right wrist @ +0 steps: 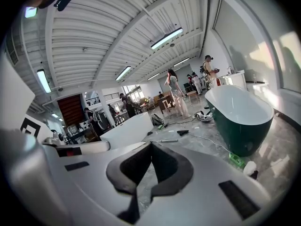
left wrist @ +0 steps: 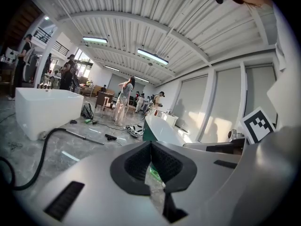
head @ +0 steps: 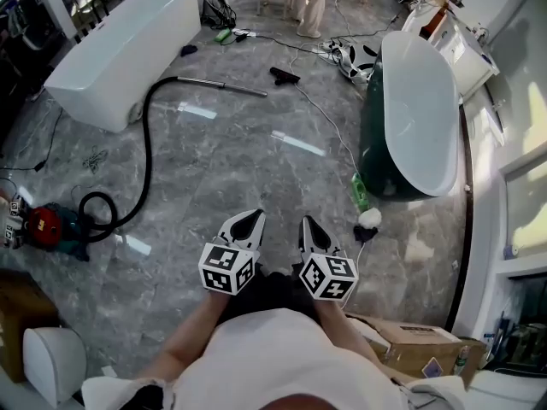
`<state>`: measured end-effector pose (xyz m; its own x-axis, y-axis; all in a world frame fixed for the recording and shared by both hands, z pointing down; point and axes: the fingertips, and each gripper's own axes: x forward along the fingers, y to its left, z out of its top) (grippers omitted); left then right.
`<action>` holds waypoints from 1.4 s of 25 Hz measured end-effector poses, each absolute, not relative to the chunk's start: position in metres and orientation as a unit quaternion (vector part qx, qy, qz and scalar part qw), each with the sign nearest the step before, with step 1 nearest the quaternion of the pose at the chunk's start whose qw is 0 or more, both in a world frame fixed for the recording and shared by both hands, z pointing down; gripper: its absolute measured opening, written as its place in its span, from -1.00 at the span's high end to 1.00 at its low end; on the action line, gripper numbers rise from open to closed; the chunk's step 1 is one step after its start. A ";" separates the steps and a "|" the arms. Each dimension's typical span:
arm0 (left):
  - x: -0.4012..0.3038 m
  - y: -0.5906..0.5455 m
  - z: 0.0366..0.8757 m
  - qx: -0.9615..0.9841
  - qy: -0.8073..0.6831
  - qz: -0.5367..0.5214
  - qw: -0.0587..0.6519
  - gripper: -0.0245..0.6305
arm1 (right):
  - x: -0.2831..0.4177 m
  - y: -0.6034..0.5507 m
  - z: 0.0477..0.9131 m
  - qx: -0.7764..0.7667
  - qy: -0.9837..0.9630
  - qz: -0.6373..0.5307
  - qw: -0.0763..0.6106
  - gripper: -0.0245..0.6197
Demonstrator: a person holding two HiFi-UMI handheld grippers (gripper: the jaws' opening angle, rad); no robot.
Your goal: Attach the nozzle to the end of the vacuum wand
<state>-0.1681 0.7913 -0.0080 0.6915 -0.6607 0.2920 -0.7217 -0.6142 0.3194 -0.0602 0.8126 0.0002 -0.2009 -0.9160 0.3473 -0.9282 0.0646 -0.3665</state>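
A red vacuum cleaner [head: 47,225] sits on the grey floor at the left. Its black hose [head: 149,135] curves up to the metal wand [head: 226,85], which lies flat on the floor. The black nozzle [head: 285,75] lies apart from the wand's free end, just to its right. Both show far ahead in the gripper views: wand [left wrist: 87,136] and nozzle [left wrist: 111,137], wand [right wrist: 165,141] and nozzle [right wrist: 182,132]. My left gripper [head: 248,220] and right gripper [head: 309,226] are held side by side close to my body, far from both parts. Each one [left wrist: 151,145] [right wrist: 150,147] is shut with nothing in it.
A white bathtub [head: 128,45] stands at the back left and a green bathtub [head: 414,118] at the right. A thin cable [head: 329,126] crosses the floor towards a green bottle [head: 361,190]. A cardboard box [head: 410,344] sits at my right. People stand at the far end.
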 end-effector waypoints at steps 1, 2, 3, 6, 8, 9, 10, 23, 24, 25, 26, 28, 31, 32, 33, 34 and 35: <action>-0.171 0.790 -0.007 0.895 -0.387 0.072 0.210 0.90 | -0.061 0.811 0.001 0.633 -0.729 0.261 0.010 0.88; -0.173 0.788 -0.007 0.895 -0.387 0.072 0.210 0.90 | -0.064 0.810 0.002 0.634 -0.728 0.260 0.011 0.88; -0.177 0.786 -0.006 0.894 -0.388 0.073 0.210 0.90 | -0.067 0.808 0.003 0.634 -0.729 0.258 0.013 0.88; -0.186 0.780 -0.003 0.893 -0.392 0.071 0.209 0.90 | -0.077 0.804 0.006 0.632 -0.733 0.251 0.016 0.88; -0.192 0.779 -0.001 0.892 -0.395 0.069 0.210 0.90 | -0.084 0.803 0.010 0.631 -0.734 0.251 0.014 0.88; -0.196 0.779 0.000 0.891 -0.396 0.069 0.212 0.90 | -0.087 0.804 0.011 0.630 -0.735 0.250 0.014 0.88; -0.199 0.779 0.002 0.890 -0.397 0.068 0.214 0.90 | -0.090 0.804 0.013 0.630 -0.735 0.249 0.017 0.88; -0.186 0.730 0.012 0.880 -0.406 0.062 0.238 0.90 | -0.061 0.752 0.013 0.638 -0.731 0.242 0.020 0.88; -0.183 0.720 0.012 0.878 -0.410 0.060 0.242 0.90 | -0.056 0.742 0.011 0.637 -0.732 0.240 0.021 0.88; -0.178 0.711 0.012 0.876 -0.412 0.057 0.245 0.90 | -0.049 0.732 0.008 0.637 -0.732 0.239 0.020 0.88; -0.172 0.702 0.010 0.876 -0.412 0.055 0.245 0.90 | -0.043 0.722 0.006 0.638 -0.732 0.239 0.018 0.88; -0.157 0.683 0.007 0.878 -0.410 0.052 0.242 0.90 | -0.030 0.702 0.002 0.637 -0.734 0.236 0.017 0.88; -0.137 0.656 0.006 0.880 -0.406 0.048 0.241 0.90 | -0.015 0.671 -0.001 0.632 -0.740 0.228 0.020 0.88; -0.132 0.647 0.006 0.881 -0.405 0.049 0.240 0.90 | -0.011 0.662 -0.002 0.631 -0.742 0.226 0.020 0.88; -0.126 0.639 0.006 0.881 -0.404 0.049 0.239 0.90 | -0.006 0.653 -0.004 0.630 -0.743 0.225 0.019 0.88; -0.121 0.630 0.005 0.882 -0.404 0.050 0.238 0.90 | -0.001 0.644 -0.005 0.630 -0.743 0.225 0.017 0.88; -0.116 0.622 0.004 0.882 -0.403 0.049 0.237 0.90 | 0.005 0.636 -0.006 0.630 -0.743 0.226 0.015 0.88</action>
